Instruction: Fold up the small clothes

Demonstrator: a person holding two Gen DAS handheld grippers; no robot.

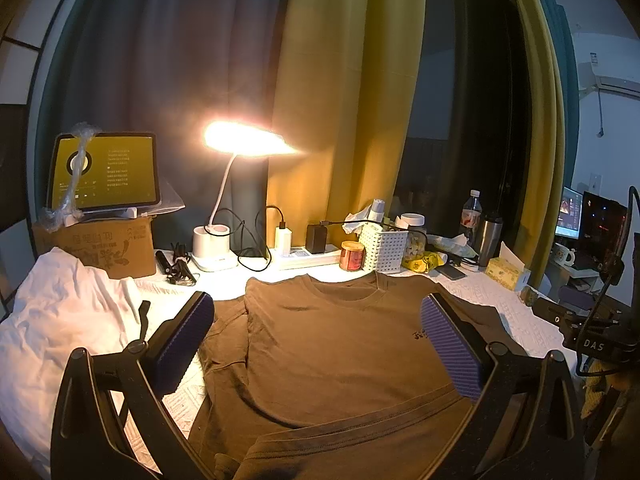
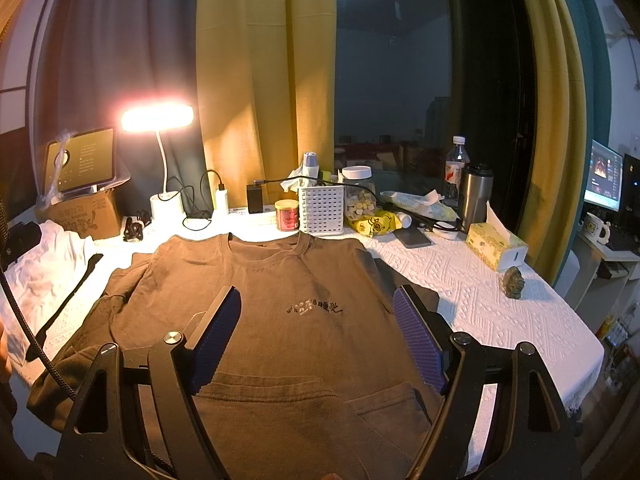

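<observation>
A brown T-shirt [image 1: 332, 340] lies flat on the white table cover, collar toward the lamp, a small dark print on its chest. Its bottom hem is folded up over the body near me. In the right wrist view the same brown T-shirt [image 2: 296, 292] fills the middle, with the print between the fingers. My left gripper [image 1: 320, 320] hovers open over the shirt's chest, nothing between its purple pads. My right gripper [image 2: 318, 312] also stands open above the shirt, empty. The other gripper's black body [image 1: 600, 340] shows at the right edge of the left wrist view.
A crumpled white garment [image 1: 56, 320] lies at the left. At the back stand a lit desk lamp [image 1: 240, 140], tablet on a cardboard box [image 1: 104, 168], white basket [image 2: 322, 210], red tin [image 2: 287, 215], bottles, steel tumbler [image 2: 474, 196] and tissue box [image 2: 496, 246]. A small dark figurine [image 2: 514, 284] sits right.
</observation>
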